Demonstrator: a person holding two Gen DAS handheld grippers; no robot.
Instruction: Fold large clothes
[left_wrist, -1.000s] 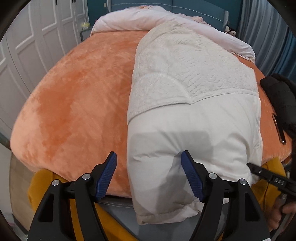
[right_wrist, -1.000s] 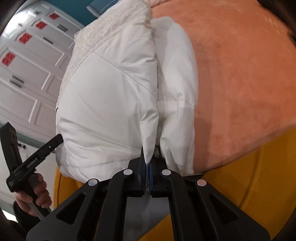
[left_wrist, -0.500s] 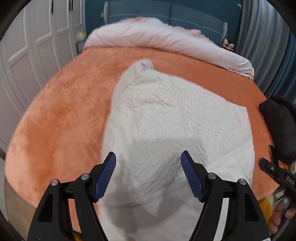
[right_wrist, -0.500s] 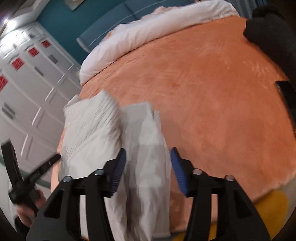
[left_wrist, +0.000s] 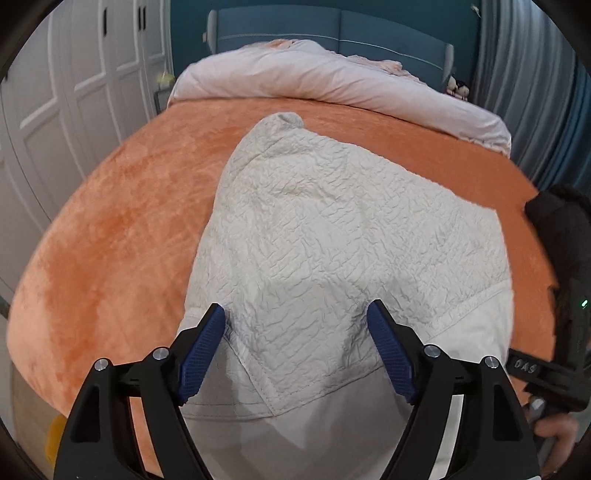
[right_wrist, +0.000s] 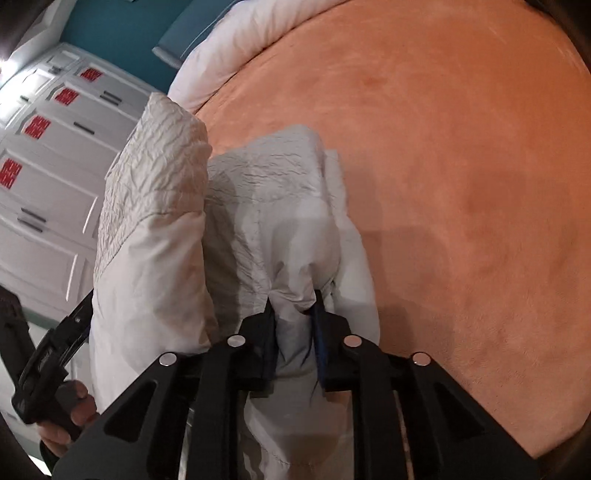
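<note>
Jacket (left_wrist: 332, 236) flat (left view), right gripper (right_wrist: 295, 314) jaws closing on fold

jacket (left_wrist: 332, 236) on bed (left_wrist: 110, 236), duvet (left_wrist: 332, 81) behind

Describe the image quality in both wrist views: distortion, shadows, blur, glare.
Left wrist view: strong fisheye bulge curving the orange bedspread, black vignette at the corners, and the left claw casting soft shadows on the sharply rendered white jacket. Right wrist view: the same curvature, claw shadows across the bedspread, bright glare in the top-left corner, and slight blur where the right claw closes on jacket fabric.
</note>
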